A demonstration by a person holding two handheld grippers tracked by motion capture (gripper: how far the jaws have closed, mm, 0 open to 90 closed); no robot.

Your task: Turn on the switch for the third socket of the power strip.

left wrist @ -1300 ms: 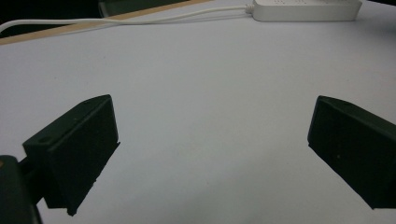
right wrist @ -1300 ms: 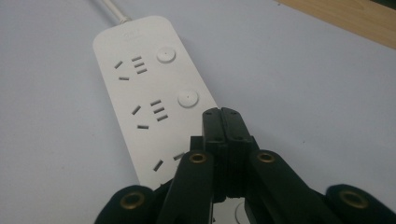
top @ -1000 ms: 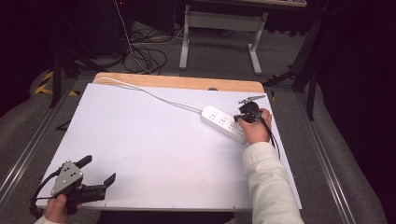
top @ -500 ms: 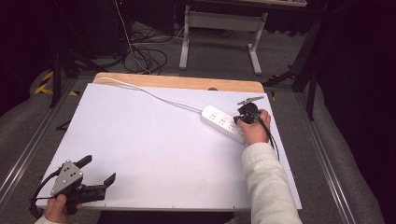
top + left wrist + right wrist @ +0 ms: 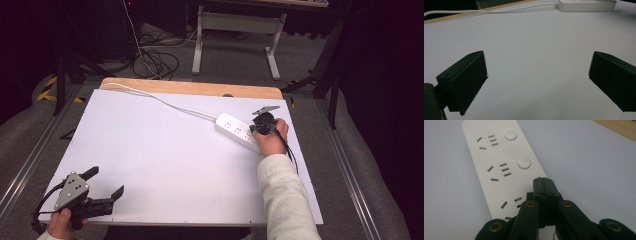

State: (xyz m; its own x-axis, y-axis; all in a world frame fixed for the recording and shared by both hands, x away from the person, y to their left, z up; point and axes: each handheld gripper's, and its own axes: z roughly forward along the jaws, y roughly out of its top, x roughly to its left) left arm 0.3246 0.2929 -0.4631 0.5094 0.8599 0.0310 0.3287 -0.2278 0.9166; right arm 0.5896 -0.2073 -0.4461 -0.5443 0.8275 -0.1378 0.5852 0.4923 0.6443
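Observation:
A white power strip (image 5: 234,128) lies at the right of the white board (image 5: 165,160), its white cable (image 5: 165,102) running to the far left corner. In the right gripper view the power strip (image 5: 499,165) shows three socket sets and two round buttons (image 5: 524,163). My right gripper (image 5: 544,180) is shut with nothing between its jaws, tips down on the strip beside the nearest socket set. From above, the right gripper (image 5: 263,123) stands over the strip's near end. My left gripper (image 5: 104,182) rests open at the board's near left corner; between its jaws (image 5: 536,82) is bare board, and the strip (image 5: 586,5) lies far off.
The board lies on a wooden table whose far edge (image 5: 190,87) shows. Beyond it stand a desk frame (image 5: 235,30) and loose floor cables (image 5: 155,55). Metal rails (image 5: 30,150) run along both sides of the table.

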